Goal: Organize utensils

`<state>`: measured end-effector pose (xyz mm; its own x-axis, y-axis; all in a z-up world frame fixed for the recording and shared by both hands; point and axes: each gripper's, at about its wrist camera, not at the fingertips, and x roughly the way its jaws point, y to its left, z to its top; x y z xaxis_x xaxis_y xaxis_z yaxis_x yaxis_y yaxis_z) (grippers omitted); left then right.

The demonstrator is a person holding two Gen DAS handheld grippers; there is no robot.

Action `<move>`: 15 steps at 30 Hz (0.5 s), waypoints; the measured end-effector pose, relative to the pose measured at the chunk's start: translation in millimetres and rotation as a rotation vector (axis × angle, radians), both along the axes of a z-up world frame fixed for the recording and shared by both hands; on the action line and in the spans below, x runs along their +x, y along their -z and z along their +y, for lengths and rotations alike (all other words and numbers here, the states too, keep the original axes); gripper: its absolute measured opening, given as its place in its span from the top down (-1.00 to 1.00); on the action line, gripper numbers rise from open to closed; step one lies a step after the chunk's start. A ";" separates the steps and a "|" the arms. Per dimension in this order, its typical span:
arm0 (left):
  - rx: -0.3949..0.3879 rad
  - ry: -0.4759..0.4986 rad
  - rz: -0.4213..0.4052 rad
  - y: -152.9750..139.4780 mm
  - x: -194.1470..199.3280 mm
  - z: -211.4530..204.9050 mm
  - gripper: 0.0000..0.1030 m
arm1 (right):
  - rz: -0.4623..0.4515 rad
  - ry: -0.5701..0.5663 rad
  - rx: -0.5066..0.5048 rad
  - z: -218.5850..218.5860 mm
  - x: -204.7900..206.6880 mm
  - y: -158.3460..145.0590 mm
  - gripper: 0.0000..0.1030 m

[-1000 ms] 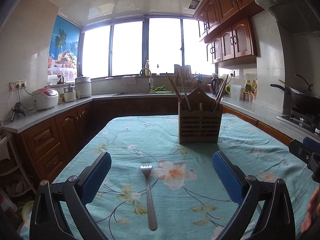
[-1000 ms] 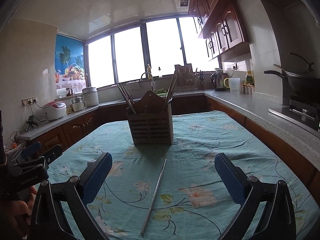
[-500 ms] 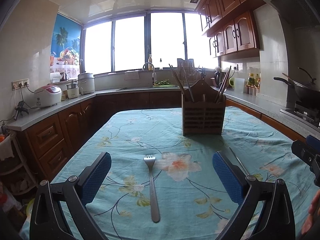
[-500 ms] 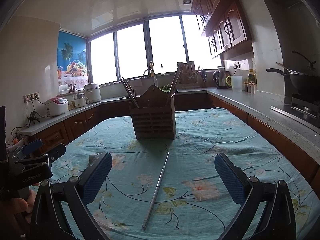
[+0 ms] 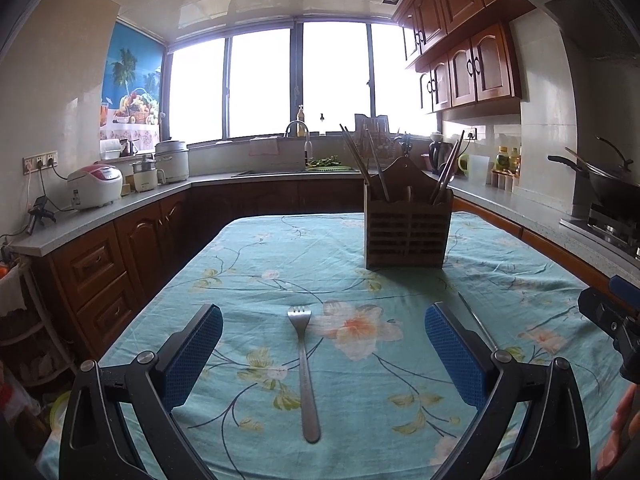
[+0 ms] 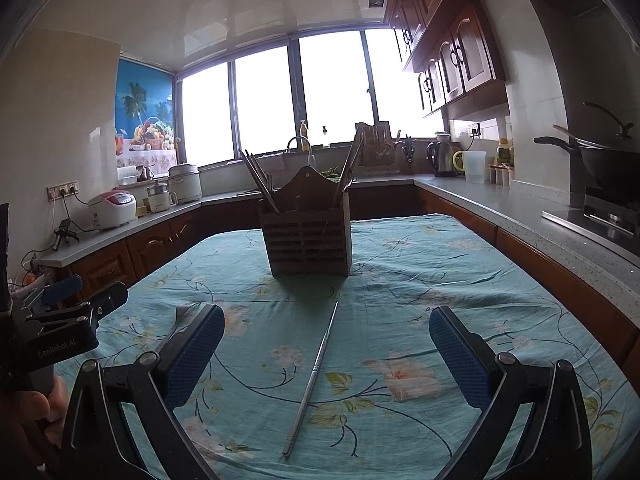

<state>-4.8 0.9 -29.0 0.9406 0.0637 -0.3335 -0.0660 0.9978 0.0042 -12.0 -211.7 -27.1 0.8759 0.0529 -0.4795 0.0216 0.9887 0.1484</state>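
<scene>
1. Steel fork point(image 5: 303, 368) and chopstick point(image 6: 311, 378) are lying flat on the cloth-covered surface point(image 6: 420, 272), handles nearest for pickup.
2. Wooden holder point(image 6: 307, 236) is standing beyond, awaiting them.
3. Left gripper point(image 5: 323, 354) and right gripper point(image 6: 327, 354) are being held with jaws wide, each straddling its utensil.

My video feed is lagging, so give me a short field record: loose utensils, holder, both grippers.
loose fork: silver metal fork flat on the floral teal tablecloth, between the left gripper fingers
loose chopstick: thin metal chopstick flat on the cloth, ahead of the right gripper
holder: slatted wooden utensil holder upright, chopsticks in it
left gripper: open, empty
right gripper: open, empty
</scene>
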 end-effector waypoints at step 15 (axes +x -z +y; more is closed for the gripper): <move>-0.012 0.011 -0.009 0.3 -1.6 0.9 -0.98 | -0.023 -0.011 -0.003 1.4 -0.3 -3.3 -1.00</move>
